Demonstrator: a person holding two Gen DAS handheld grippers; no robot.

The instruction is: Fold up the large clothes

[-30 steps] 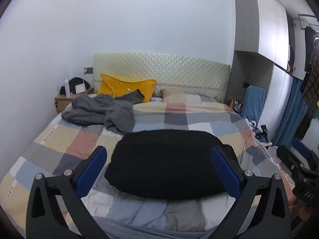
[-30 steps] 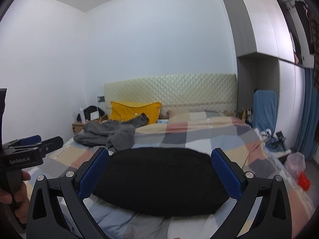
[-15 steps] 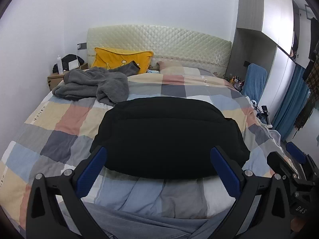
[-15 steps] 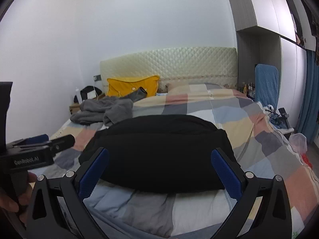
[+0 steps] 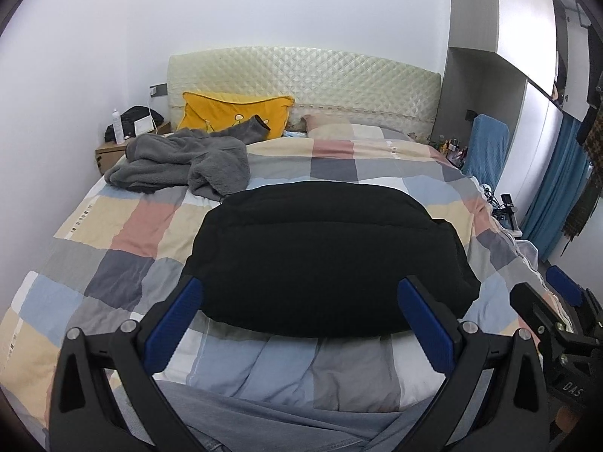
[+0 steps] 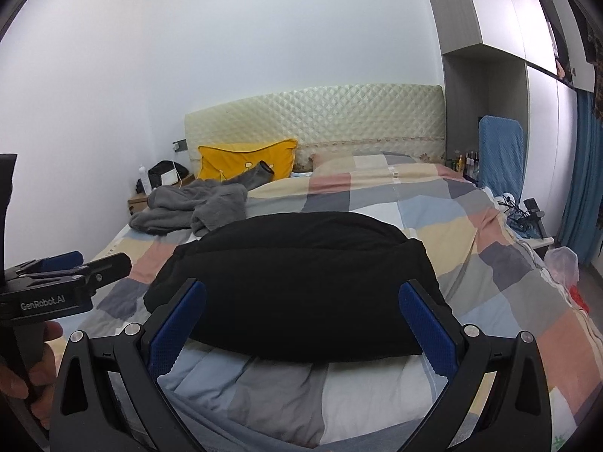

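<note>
Black garment folded, grey one not started.

I'm holding both grippers over the foot of the bed (image 5: 124, 233), jaws wide and carrying nothing: left gripper (image 5: 297, 324) and right gripper (image 6: 301, 324) are both hovering short of the near edge of the folded black garment (image 5: 324, 260). That piece is lying as a compact, thick rectangle on the checked quilt, mid-bed, edges looking squared, so I'm judging it done. The grey fleece garment (image 5: 181, 164) is lying crumpled further up, just beside the yellow pillow (image 5: 233, 115), one sleeve draped against it, and apparently untouched. I'm reading the task as roughly half complete: the grey piece needs spreading flat, then folding.
</note>
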